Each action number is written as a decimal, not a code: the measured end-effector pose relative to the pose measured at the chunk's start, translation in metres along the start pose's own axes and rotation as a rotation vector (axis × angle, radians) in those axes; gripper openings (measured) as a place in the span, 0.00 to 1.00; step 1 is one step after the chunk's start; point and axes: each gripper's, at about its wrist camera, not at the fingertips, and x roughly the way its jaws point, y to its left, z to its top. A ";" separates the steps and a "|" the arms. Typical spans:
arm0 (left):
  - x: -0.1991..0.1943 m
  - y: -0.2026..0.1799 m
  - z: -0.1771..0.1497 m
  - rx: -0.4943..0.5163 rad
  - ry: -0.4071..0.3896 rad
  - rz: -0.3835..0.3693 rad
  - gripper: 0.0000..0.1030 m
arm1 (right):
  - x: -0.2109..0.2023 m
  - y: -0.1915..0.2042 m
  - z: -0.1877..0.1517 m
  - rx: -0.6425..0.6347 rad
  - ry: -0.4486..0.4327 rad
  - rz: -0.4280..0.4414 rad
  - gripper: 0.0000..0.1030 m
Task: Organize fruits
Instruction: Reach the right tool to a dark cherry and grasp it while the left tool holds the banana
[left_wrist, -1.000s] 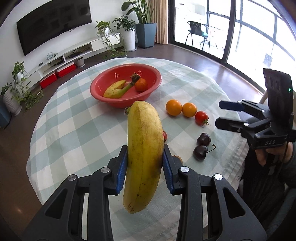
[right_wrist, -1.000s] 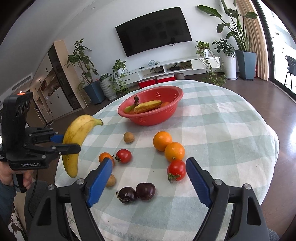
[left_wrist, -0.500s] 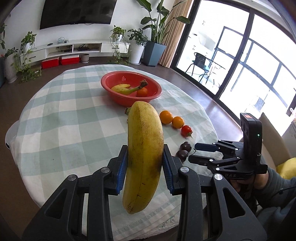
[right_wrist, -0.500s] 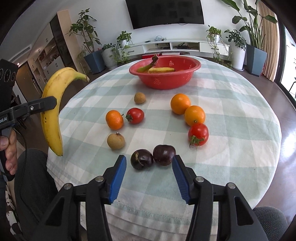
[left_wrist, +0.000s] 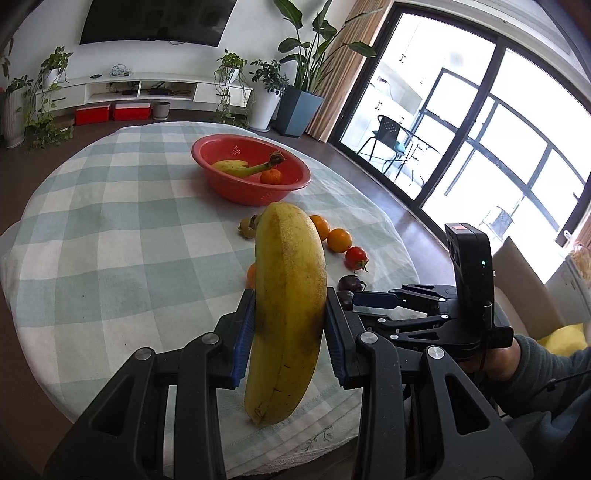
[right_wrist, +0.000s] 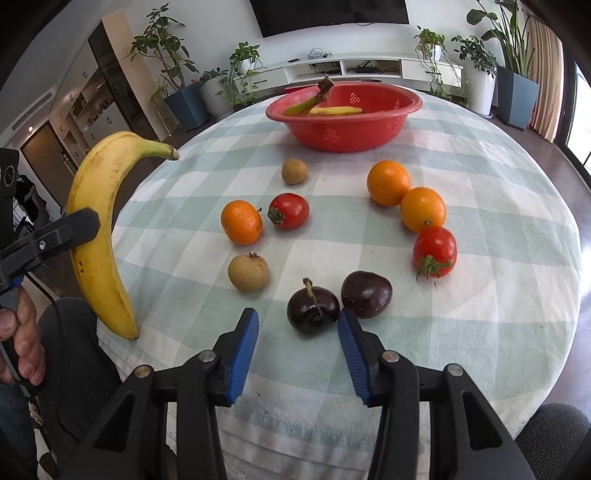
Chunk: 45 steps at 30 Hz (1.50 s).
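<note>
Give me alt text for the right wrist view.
The right tool, jaws closing, nears a dark cherry on a checked tablecloth strewn with fruit. At left, the left tool grips a banana; a red bowl sits behind.

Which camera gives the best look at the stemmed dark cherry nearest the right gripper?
The right wrist view: the stemmed cherry lies unobstructed, just ahead of the closing right gripper. The left wrist view shows only dark slivers behind the held banana.

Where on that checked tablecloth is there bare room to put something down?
Bare cloth spreads left of the red plastic bowl to the table's edge, and right of the two oranges in the right wrist view. The middle near edge is crowded with small fruit, around the dark cherries.
</note>
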 end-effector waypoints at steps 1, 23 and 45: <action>-0.001 0.001 0.000 -0.005 -0.003 -0.003 0.32 | 0.001 0.001 0.002 -0.007 -0.004 -0.006 0.48; 0.008 0.003 -0.003 -0.014 0.001 0.010 0.32 | 0.002 0.005 0.006 -0.015 0.036 -0.085 0.39; 0.017 -0.008 0.000 0.056 0.029 0.072 0.31 | -0.001 0.008 0.008 0.000 0.042 -0.089 0.42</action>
